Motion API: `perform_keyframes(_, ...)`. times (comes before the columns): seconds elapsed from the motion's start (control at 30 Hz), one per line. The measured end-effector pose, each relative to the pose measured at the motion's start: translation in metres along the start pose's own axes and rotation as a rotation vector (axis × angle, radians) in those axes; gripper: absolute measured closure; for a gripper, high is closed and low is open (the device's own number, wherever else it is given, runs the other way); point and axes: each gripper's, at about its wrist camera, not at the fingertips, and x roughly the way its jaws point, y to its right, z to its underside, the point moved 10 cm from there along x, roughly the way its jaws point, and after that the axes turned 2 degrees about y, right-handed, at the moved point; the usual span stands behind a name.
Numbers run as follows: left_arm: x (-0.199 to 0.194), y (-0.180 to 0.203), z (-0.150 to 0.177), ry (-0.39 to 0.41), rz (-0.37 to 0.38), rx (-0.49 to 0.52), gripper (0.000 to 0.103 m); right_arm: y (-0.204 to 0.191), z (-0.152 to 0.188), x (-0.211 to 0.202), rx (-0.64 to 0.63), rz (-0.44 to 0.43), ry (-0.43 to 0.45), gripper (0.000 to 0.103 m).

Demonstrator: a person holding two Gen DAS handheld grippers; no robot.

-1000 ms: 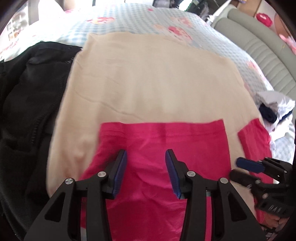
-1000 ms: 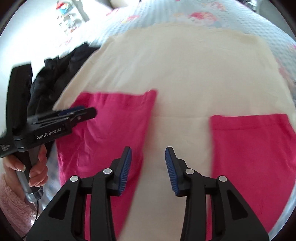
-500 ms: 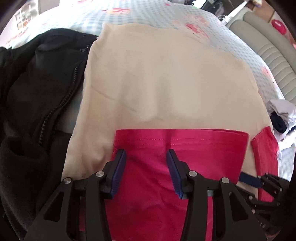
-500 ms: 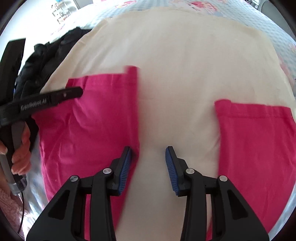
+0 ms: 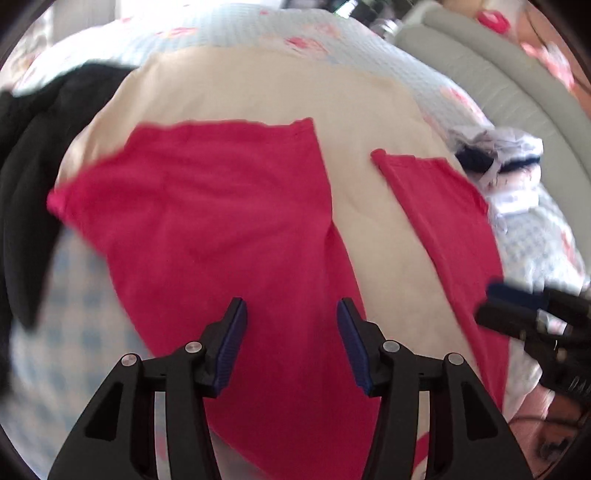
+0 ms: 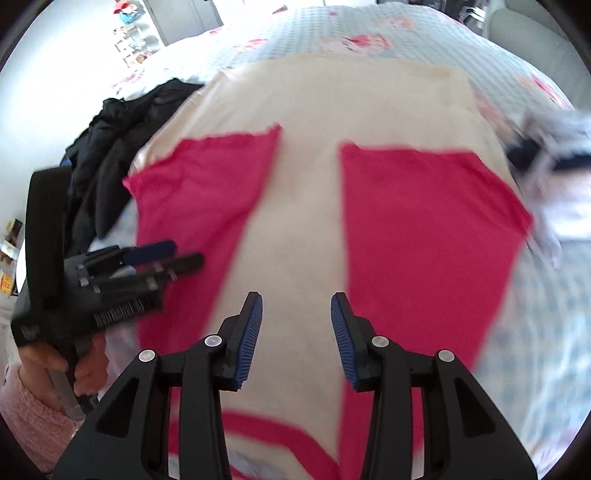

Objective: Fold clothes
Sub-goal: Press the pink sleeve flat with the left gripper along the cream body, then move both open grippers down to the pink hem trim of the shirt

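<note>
Both grippers have pulled back, so more of the garment shows than a second ago. Left wrist view: the left gripper (image 5: 288, 328) hovers over the pink sleeve (image 5: 207, 206) of the cream shirt (image 5: 258, 85) on the bed (image 5: 532, 243), jaws partly apart, empty. Right wrist view: the right gripper (image 6: 295, 328), jaws likewise apart and empty, hangs over the cream middle between both pink sleeves.

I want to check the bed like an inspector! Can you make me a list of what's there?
Surface: bed with blue checked flowery cover.
Job's things: cream shirt spread flat, pink sleeves folded in over it.
Clutter: black jacket on one side, white and navy clothes on the other.
Grippers: left gripper and right gripper both open, holding nothing, above the shirt.
Cables: thin dark cord by the hand, blurred.
Surroundings: grey padded headboard; a shelf far off, blurry.
</note>
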Motion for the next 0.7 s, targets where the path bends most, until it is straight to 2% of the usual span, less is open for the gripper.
perform_keyframes(0.07, -0.022, -0.004, -0.002, 0.085, 0.015, -0.077, 0.057, 0.005, 0.016, 0.006, 0.028, 0.012, -0.004, 0.064)
perform_keyframes(0.1, -0.026, -0.001, 0.000, 0.087, 0.047, -0.106, 0.057, 0.009, 0.022, 0.001, 0.041, 0.007, 0.008, 0.064)
perform_keyframes(0.17, -0.028, 0.005, 0.010, 0.045, 0.103, -0.139, 0.057, 0.022, 0.032, -0.015, 0.075, 0.004, 0.040, 0.064)
perform_keyframes(0.27, -0.022, 0.012, 0.035, -0.027, 0.037, -0.053, 0.057, 0.038, 0.040, -0.026, 0.096, 0.039, 0.067, 0.064)
perform_keyframes(0.37, -0.010, 0.023, 0.059, -0.100, 0.012, -0.012, 0.057, 0.051, 0.055, -0.022, 0.099, 0.077, 0.027, 0.064)
perform_keyframes(0.47, -0.018, 0.029, 0.064, -0.088, -0.004, 0.011, 0.057, 0.057, 0.076, -0.011, 0.075, 0.110, -0.035, 0.064)
perform_keyframes(0.57, -0.056, 0.016, 0.050, 0.064, 0.005, -0.087, 0.056, 0.053, 0.084, -0.019, 0.060, 0.099, -0.002, 0.064)
perform_keyframes(0.63, -0.057, 0.011, 0.049, 0.061, 0.019, -0.119, 0.055, 0.050, 0.082, -0.026, 0.065, 0.081, 0.044, 0.064)
perform_keyframes(0.7, -0.053, 0.005, 0.059, 0.022, 0.017, -0.119, 0.055, 0.054, 0.085, -0.029, 0.075, 0.092, 0.052, 0.063)
